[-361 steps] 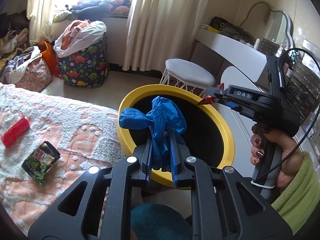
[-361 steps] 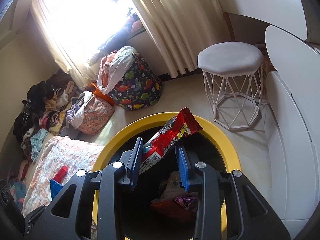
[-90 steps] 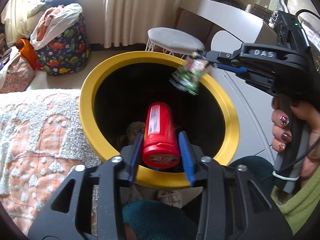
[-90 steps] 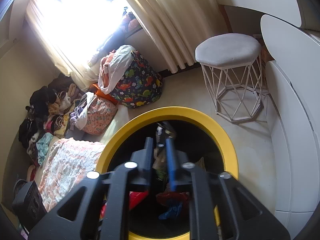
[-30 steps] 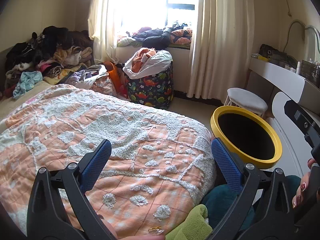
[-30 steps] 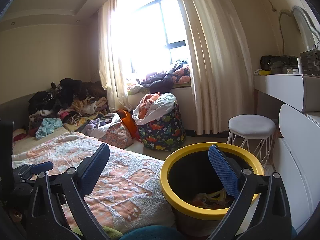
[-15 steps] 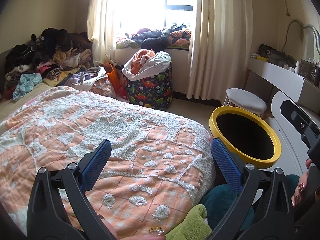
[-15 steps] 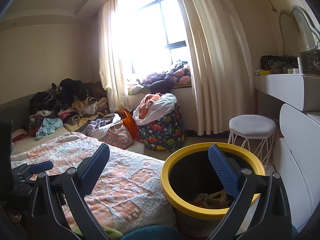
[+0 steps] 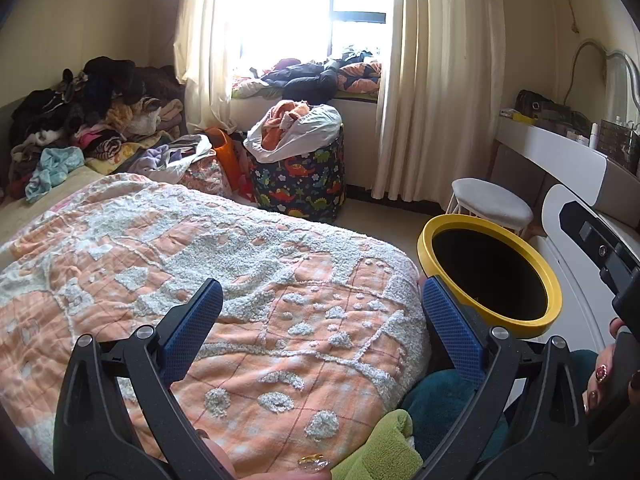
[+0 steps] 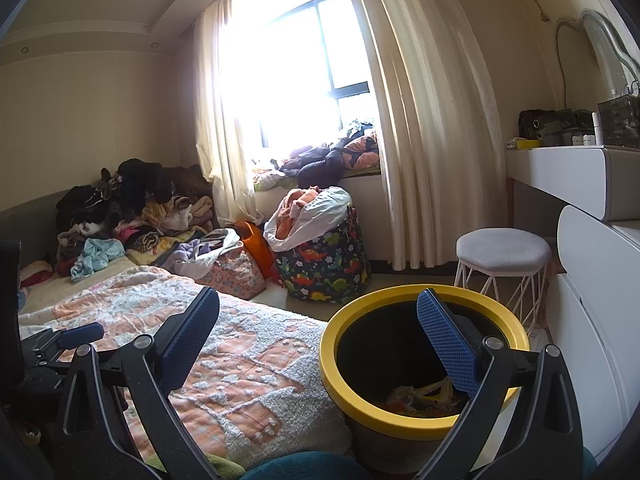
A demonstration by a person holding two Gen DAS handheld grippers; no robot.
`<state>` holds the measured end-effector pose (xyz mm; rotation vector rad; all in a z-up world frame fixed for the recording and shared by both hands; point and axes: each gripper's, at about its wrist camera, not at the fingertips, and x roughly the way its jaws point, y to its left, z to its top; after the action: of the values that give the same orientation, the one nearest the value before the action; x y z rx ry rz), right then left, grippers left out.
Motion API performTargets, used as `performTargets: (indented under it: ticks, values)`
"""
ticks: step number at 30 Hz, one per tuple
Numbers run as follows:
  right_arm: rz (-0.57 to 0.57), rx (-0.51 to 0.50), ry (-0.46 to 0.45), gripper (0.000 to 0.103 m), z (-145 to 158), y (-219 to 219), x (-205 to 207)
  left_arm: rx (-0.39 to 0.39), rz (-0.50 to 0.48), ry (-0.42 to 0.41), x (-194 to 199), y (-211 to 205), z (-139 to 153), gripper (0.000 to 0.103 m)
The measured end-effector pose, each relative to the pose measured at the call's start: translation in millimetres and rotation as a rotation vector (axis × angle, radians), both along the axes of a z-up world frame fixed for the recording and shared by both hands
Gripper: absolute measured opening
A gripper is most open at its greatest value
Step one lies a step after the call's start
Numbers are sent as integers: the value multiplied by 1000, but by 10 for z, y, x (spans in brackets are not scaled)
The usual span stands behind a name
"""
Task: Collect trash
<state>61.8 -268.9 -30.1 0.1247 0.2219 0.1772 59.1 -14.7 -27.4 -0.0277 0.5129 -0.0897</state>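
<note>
A yellow-rimmed black bin [image 9: 488,276] stands on the floor right of the bed; it also shows in the right wrist view [image 10: 408,412], with wrappers [image 10: 416,396] at its bottom. My left gripper [image 9: 320,328] is wide open and empty above the peach and white bedspread [image 9: 200,264]. My right gripper [image 10: 320,336] is wide open and empty, held back from the bin, its right finger in front of the bin's opening. No trash shows on the bedspread.
A white stool [image 10: 502,256], a white dresser [image 10: 592,320] and a dinosaur-print laundry bag [image 10: 320,256] stand around the bin. Piles of clothes [image 9: 92,112] lie at the bed's far end. The other gripper's body [image 9: 600,248] shows at the right edge.
Since three seconds ago both grippers let go of their trash over the bin, opened and pulled back. In the last second the views hardly moved.
</note>
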Motion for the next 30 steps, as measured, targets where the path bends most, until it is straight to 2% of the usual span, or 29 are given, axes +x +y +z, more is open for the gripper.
performTargets:
  ticks: [30]
  values:
    - [-11,-4,21,97,-48,20,-36,-10,13,6,-14,9,13,92]
